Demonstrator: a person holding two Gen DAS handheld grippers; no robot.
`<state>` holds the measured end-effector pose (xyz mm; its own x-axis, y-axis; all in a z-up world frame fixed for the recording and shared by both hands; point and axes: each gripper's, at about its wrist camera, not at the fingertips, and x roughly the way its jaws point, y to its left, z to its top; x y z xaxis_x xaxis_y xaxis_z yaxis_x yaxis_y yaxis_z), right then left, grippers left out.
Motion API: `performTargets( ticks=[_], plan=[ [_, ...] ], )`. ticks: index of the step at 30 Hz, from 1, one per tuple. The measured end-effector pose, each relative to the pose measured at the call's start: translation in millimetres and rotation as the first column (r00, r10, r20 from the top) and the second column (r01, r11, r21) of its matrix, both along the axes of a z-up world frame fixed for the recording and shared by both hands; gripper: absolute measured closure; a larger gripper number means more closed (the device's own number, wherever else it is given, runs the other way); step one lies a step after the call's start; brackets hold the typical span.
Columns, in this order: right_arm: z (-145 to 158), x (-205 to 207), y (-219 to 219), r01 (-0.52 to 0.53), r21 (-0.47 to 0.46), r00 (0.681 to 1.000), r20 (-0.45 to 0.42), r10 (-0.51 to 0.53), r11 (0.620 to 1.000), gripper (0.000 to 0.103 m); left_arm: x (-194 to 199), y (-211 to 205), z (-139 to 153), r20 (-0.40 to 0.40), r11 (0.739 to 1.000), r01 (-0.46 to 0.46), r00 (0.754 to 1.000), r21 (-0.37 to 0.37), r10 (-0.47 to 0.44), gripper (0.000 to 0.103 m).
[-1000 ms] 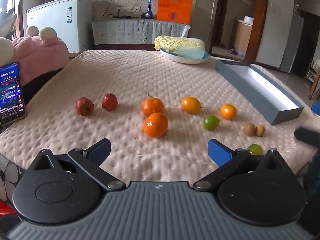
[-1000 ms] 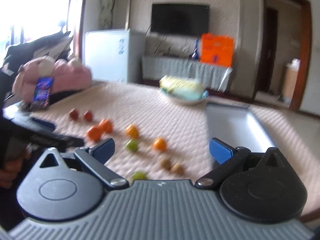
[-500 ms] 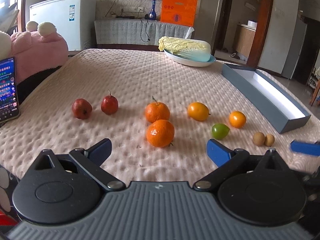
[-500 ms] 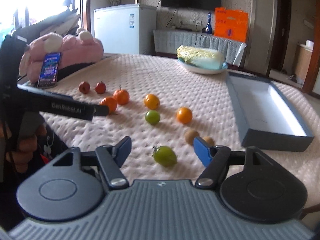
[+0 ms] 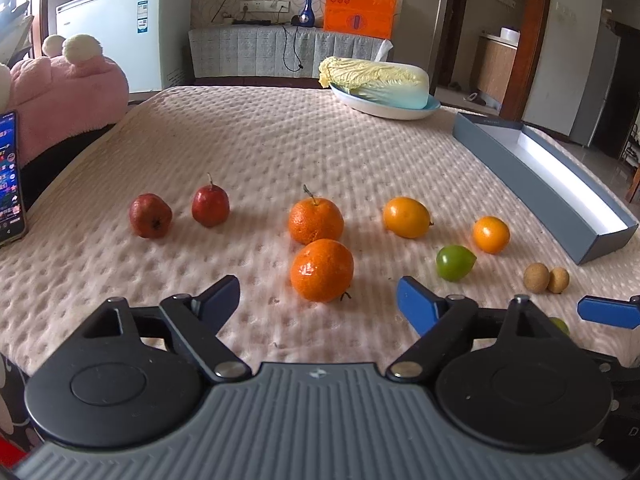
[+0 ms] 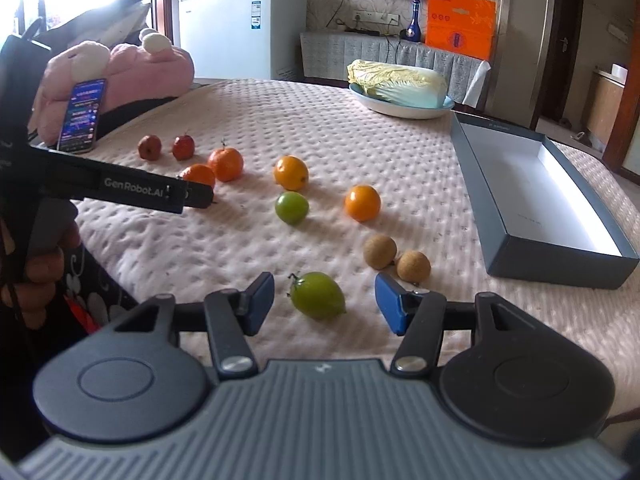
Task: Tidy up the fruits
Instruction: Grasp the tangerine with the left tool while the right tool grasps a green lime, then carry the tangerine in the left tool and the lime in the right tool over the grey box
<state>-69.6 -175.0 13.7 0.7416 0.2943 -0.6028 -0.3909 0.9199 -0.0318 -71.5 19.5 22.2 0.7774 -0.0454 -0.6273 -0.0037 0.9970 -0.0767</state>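
Fruit lies scattered on a pink quilted table (image 5: 280,152). My left gripper (image 5: 318,300) hovers with its jaws closing around the nearest mandarin (image 5: 322,270), pads clear of it; a second mandarin (image 5: 316,219) sits just behind. My right gripper (image 6: 324,300) has its jaws closing around a green fruit with a stalk (image 6: 318,295), a gap showing on both sides. Two red fruits (image 5: 150,216) lie to the left. Two small oranges (image 5: 407,217), a round green fruit (image 5: 455,262) and two brown longans (image 5: 537,277) lie to the right.
An open grey box (image 6: 520,184) with a white inside lies at the right edge. A cabbage on a blue plate (image 5: 380,98) stands at the back. A phone (image 6: 83,114) leans on a pink plush toy (image 5: 64,92) at left. A person's hand (image 6: 40,264) holds the left gripper's handle.
Both grippers moved forward and lower toward the fruit. The right jaws narrowed from wide to a close frame around the green fruit. The left jaws narrowed a little around the near mandarin.
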Motion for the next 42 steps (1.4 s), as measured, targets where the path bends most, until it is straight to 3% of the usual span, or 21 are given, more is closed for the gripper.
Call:
performTargets(
  ticks=[3,12,18,29,30,31,34,42],
  plan=[
    [-2.8,2.3,0.4,-0.001,-0.009,1.0,-0.011,0.001,1.0,0.048,6.2,-2.1,-5.1,-0.021,1.0,-0.002,1.0,0.011,0.002,0.023],
    [-9.7,6.9,3.1,-0.007,-0.039,1.0,-0.027,0.006,0.999,0.05,14.3,-4.4,-11.3,-0.035,1.0,-0.001,0.999,0.008,0.001,0.024],
    [-10.7,7.7,3.4,-0.012,-0.041,0.999,-0.031,0.011,0.999,0.058,16.4,-2.8,-11.2,-0.029,1.0,-0.008,1.0,-0.005,0.008,0.039],
    [-12.2,10.2,5.0,-0.017,-0.053,1.0,-0.023,0.016,0.998,0.059,15.9,-2.0,-9.8,-0.031,1.0,-0.025,0.999,-0.017,0.025,0.04],
    [-12.1,10.3,5.3,-0.02,-0.053,1.0,-0.024,0.019,0.998,0.066,15.8,-1.8,-9.7,-0.03,1.0,-0.024,0.999,-0.015,0.023,0.041],
    [-12.0,10.7,5.4,-0.027,-0.05,0.999,-0.029,0.026,0.998,0.071,15.6,-2.3,-9.6,-0.028,1.0,-0.02,0.999,-0.011,0.019,0.049],
    [-11.7,11.4,6.1,-0.034,-0.048,0.999,-0.035,0.033,0.998,0.07,15.6,-2.5,-9.7,-0.025,1.0,-0.014,1.0,0.002,0.014,0.059],
    [-4.1,12.0,0.9,-0.034,0.001,0.999,-0.039,0.034,0.999,0.071,15.5,-2.3,-9.3,-0.024,1.0,-0.012,1.0,-0.008,0.012,0.063]
  ],
)
